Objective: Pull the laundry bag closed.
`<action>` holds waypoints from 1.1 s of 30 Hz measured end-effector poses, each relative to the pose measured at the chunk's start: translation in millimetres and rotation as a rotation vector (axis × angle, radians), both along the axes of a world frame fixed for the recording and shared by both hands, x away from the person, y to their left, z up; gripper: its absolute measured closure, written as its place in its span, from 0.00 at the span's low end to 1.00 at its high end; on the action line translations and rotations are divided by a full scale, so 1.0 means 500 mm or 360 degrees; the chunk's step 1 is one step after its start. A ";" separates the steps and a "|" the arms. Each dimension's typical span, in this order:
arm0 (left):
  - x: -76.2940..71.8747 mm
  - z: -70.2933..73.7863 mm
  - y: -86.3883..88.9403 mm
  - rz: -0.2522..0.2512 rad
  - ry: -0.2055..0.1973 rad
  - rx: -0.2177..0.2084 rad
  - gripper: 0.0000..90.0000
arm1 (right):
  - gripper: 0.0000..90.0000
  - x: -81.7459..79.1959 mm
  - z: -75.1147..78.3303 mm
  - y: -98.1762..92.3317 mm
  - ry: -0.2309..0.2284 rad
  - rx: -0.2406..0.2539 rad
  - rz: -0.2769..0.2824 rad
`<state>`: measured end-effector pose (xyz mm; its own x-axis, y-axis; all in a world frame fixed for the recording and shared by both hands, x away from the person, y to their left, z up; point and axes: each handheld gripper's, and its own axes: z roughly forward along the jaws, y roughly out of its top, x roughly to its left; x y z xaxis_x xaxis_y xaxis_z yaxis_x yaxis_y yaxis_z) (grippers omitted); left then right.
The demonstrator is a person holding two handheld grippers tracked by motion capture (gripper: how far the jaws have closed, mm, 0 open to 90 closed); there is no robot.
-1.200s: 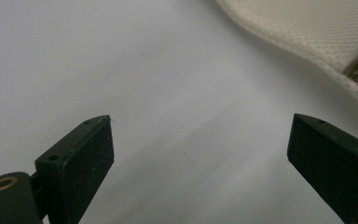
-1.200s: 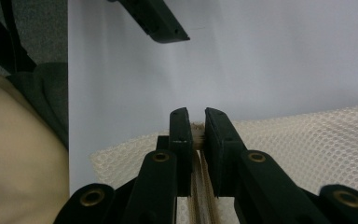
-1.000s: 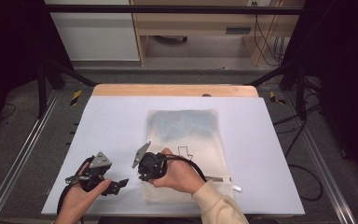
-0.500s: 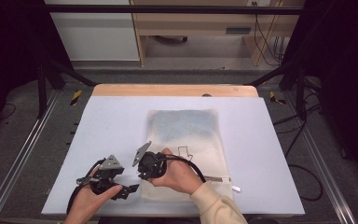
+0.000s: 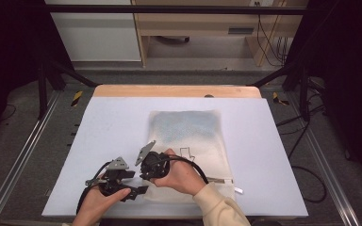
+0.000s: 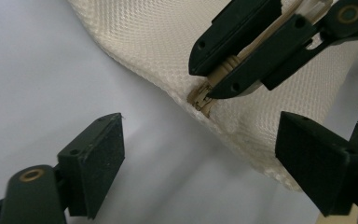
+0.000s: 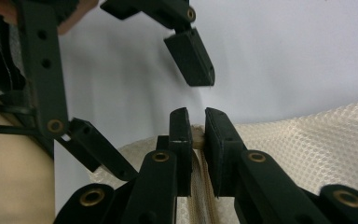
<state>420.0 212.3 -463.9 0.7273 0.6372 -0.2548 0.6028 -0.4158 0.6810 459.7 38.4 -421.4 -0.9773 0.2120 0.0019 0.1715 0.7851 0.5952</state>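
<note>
Two grippers: right gripper [image 7: 195, 122] clamps zipper pull [image 6: 204, 95], mostly hidden; left gripper [image 6: 200, 154] apart, closing.

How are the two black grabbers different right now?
The right gripper is shut on the zipper pull of the cream mesh bag; the left gripper is open, holding nothing, its jaws just closing. The right sits over the bag's corner, the left beside it on the table. Both are black, hand-held.

one cream mesh zip bag [image 5: 195, 141], with one zipper pull [image 6: 200, 98] caught between the right gripper's jaws; two hand-held grippers, the left gripper [image 5: 139, 190] just beside the right gripper [image 5: 146, 176]; one white table [image 5: 113, 122] beneath both.
</note>
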 end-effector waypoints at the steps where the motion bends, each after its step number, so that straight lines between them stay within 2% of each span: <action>1: 0.000 0.000 -0.001 -0.0005 0.0001 -0.0009 0.23 | 0.91 0.002 0.002 -0.003 0.0013 0.0015 -0.0011; 3: -0.001 0.000 -0.002 -0.0015 -0.0013 -0.0010 0.24 | 0.91 0.002 0.002 -0.004 0.0015 0.0022 -0.0016; 7: 0.002 -0.003 -0.006 -0.0012 0.0006 -0.0066 0.32 | 0.91 0.003 0.004 -0.007 0.0013 0.0023 -0.0015; 9: 0.004 -0.005 -0.009 -0.0016 0.0011 -0.0066 0.32 | 0.91 0.002 0.004 -0.007 0.0020 0.0026 -0.0017; 17: 0.015 -0.014 -0.010 -0.0019 0.0088 -0.0142 0.39 | 0.91 0.003 0.007 -0.011 0.0013 0.0042 -0.0003; 23: 0.020 -0.019 -0.014 -0.0020 0.0105 -0.0151 0.41 | 0.91 0.001 0.008 -0.011 0.0014 0.0028 -0.0025; 29: 0.023 -0.022 -0.017 -0.0018 0.0137 -0.0214 0.43 | 0.91 0.001 0.009 -0.012 0.0017 0.0033 -0.0012; 31: 0.025 -0.025 -0.017 -0.0016 0.0162 -0.0256 0.44 | 0.91 0.000 0.010 -0.013 0.0019 0.0033 -0.0013; 33: 0.028 -0.028 -0.017 -0.0020 0.0170 -0.0259 0.43 | 0.91 0.001 0.010 -0.013 0.0016 0.0040 -0.0010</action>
<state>433.8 203.6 -477.7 0.6981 0.5725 -0.4299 0.6709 -0.3134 0.6721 460.3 31.9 -416.5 -0.9758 0.2180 0.0170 0.1824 0.7688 0.6130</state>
